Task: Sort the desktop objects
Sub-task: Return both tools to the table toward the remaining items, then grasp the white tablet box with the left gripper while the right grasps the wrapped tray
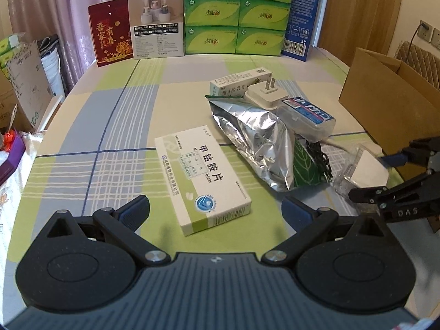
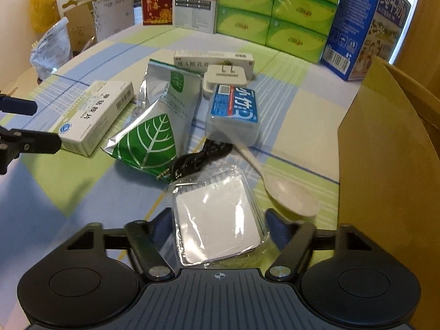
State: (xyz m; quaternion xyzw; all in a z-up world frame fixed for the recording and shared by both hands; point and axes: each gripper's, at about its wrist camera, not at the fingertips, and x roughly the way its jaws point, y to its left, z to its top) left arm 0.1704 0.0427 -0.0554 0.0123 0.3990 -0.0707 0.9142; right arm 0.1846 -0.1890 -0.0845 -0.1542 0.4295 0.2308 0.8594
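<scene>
Medicine box [image 1: 202, 177] reads 甲钴胺片 — right tool [image 1: 396, 181] perhaps "DAS".

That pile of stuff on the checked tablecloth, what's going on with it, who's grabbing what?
A person is sorting it with two handheld grippers. The left gripper is open, its fingers either side of the white medicine box, not closed on it. The right gripper is open around the clear packet of white pads. The foil pouch, charger plug, blue-labelled case, black cable and plastic spoon lie untouched beside the cardboard box.
</scene>
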